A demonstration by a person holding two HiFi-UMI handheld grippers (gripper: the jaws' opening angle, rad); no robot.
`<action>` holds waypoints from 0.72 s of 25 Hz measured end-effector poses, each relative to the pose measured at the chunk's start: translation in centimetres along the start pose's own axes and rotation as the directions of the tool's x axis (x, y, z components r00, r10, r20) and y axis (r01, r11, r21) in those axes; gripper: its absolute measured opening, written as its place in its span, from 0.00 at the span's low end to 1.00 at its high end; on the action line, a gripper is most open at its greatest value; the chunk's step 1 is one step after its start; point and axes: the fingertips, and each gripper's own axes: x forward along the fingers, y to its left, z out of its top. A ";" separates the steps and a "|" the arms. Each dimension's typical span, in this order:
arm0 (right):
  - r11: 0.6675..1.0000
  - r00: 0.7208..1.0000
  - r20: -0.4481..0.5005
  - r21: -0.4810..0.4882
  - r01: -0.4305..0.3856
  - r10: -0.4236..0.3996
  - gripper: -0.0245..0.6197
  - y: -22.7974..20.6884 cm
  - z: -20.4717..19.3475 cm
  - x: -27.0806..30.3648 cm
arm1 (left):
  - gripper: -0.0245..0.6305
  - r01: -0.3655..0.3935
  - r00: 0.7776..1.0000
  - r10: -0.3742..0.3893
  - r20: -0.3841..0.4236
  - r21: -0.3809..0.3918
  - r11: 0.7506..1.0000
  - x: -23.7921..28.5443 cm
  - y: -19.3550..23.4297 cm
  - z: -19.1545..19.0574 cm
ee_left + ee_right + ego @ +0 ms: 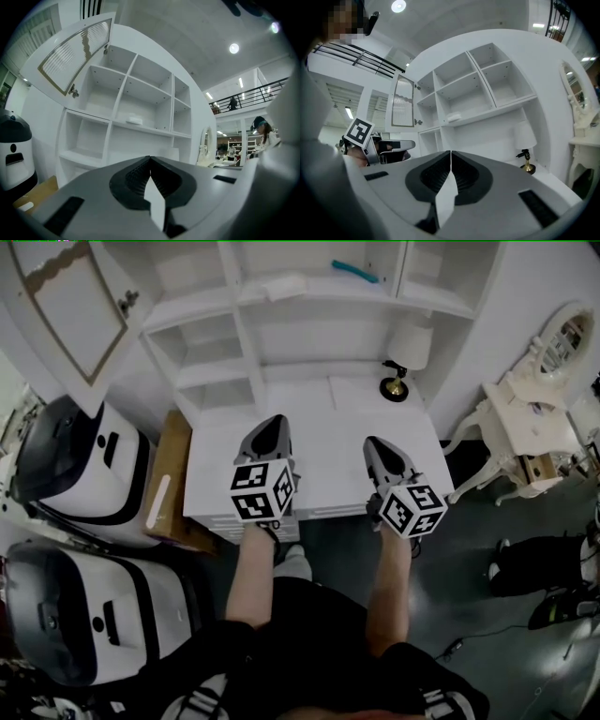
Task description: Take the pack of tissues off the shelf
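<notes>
The pack of tissues [284, 287] is a small white packet lying on a middle shelf of the white shelf unit [246, 334]. It also shows in the left gripper view as the tissue pack [134, 120] and in the right gripper view as the tissue pack [453, 117]. My left gripper [270, 427] and right gripper [374, 446] hover side by side over the white counter [328, 427], well short of the shelf. Both have their jaws shut with nothing between them, as the left gripper [150, 159] and right gripper [451, 153] views confirm.
A white lamp with a gold base [405, 362] stands on the counter's right rear. A teal object [356, 271] lies on an upper shelf. A cabinet door [70, 306] hangs open at upper left. White machines [75, 465] and a cardboard box [169, 484] stand left; a dressing table [525, 427] stands right.
</notes>
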 end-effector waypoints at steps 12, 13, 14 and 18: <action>0.998 0.999 0.002 -0.050 -0.044 0.045 0.07 -1.0 2.1 8.6 | 0.06 -0.002 0.997 0.001 0.071 0.006 1.000 5.6 4.4 3.6; 0.998 0.999 0.007 -0.055 -0.043 0.043 0.07 -1.3 2.5 9.3 | 0.06 -0.002 0.997 0.002 0.078 0.008 1.000 6.3 4.8 4.1; 0.998 0.999 0.010 -0.058 -0.040 0.041 0.07 -1.5 2.7 9.9 | 0.06 -0.002 0.997 0.001 0.083 0.010 1.000 6.9 5.2 4.4; 0.998 0.999 0.002 -0.059 -0.036 0.036 0.07 -2.7 2.9 12.6 | 0.06 0.015 0.995 -0.016 0.097 0.015 1.000 9.5 6.3 5.5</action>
